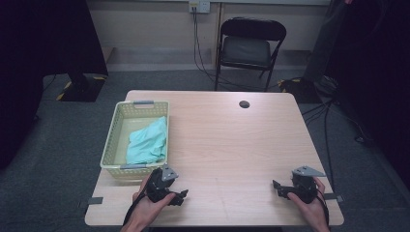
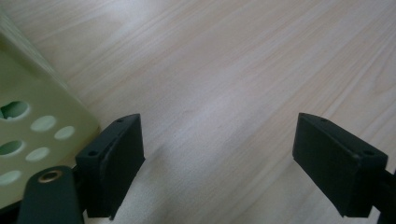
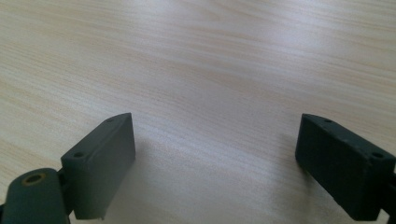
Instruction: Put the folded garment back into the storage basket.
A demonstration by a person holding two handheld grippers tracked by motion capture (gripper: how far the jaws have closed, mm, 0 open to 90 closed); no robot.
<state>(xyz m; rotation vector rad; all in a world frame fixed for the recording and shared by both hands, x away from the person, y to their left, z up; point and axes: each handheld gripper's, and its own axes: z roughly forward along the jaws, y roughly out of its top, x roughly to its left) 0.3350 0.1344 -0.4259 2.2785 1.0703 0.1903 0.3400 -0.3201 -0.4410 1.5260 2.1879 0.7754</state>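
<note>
Left gripper [image 1: 180, 195] wide open, empty, low over table [image 1: 232, 145] just beside basket's [image 1: 109, 145] near end. Cloth [image 1: 147, 140] inside basket, ahead and slightly left; long axis front to back. Right gripper [image 1: 276, 189] also open, well apart.

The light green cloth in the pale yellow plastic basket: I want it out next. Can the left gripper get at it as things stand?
Probably yes. The left gripper sits open just outside the pale yellow plastic basket, whose top is uncovered, and the light green cloth lies exposed inside. It would only need to lift over the near rim.
</note>
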